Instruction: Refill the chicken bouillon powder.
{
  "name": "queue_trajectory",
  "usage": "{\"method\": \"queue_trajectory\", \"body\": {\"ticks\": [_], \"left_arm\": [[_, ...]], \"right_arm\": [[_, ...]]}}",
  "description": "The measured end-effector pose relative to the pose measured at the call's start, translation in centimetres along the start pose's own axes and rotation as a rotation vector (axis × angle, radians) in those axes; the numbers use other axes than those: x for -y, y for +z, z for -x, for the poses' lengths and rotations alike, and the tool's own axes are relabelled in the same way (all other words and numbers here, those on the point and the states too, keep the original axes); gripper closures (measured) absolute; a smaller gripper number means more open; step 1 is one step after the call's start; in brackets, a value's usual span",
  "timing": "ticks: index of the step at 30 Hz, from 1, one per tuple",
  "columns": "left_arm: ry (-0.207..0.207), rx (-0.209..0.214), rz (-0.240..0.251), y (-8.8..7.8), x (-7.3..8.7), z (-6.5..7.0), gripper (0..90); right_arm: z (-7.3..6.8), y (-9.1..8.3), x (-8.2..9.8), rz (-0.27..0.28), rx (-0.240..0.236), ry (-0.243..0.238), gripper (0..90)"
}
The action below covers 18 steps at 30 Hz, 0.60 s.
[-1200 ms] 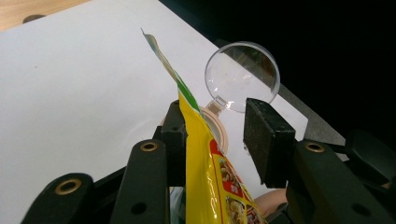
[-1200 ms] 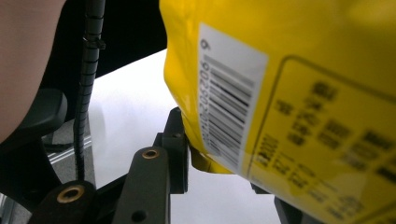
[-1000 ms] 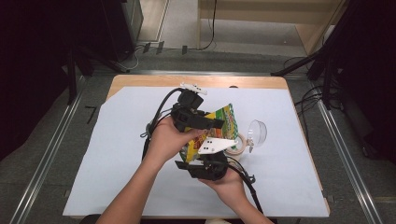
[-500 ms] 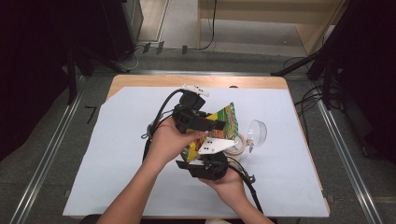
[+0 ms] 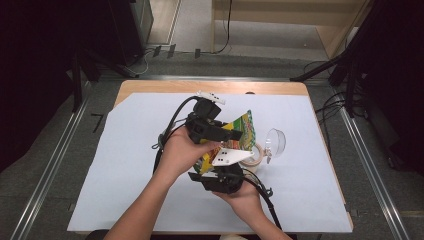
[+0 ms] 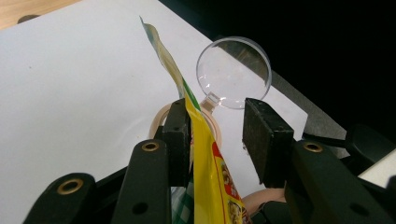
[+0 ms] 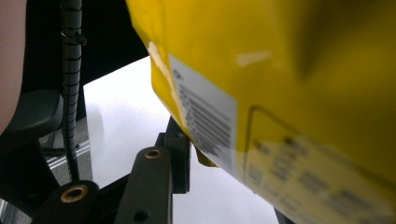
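A clear round plastic lid (image 5: 275, 141) is lying on the white sheet (image 5: 125, 150) covering the wooden table (image 5: 150, 87), just beside a beige tape roll (image 5: 256, 156).

The yellow snack bag (image 5: 235, 134) was held up above the white table cover, near its middle, tilted with its green top edge pointing away from the person. It was a glossy flat packet with colourful print on one face. Its back (image 7: 280, 93) was yellow and carried a white label with small dark text.
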<state>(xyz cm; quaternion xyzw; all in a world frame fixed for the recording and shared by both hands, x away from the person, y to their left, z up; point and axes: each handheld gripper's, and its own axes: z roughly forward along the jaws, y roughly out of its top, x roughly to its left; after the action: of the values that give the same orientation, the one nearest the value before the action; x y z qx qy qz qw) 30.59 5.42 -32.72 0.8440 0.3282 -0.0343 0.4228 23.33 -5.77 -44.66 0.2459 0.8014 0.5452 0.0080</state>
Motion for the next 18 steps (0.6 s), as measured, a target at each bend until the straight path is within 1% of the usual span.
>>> {"method": "queue_trajectory", "body": {"ticks": [5, 18], "left_arm": [[-0.005, 0.001, 0.002, 0.00, 0.00, -0.15, 63.3], [-0.001, 0.001, 0.004, -0.05, 0.01, -0.20, 63.1]], "right_arm": [[-0.05, -0.04, -0.06, -0.001, 0.002, -0.004, 68.7], [0.02, -0.04, -0.10, -0.003, 0.007, -0.013, 68.7]]}}
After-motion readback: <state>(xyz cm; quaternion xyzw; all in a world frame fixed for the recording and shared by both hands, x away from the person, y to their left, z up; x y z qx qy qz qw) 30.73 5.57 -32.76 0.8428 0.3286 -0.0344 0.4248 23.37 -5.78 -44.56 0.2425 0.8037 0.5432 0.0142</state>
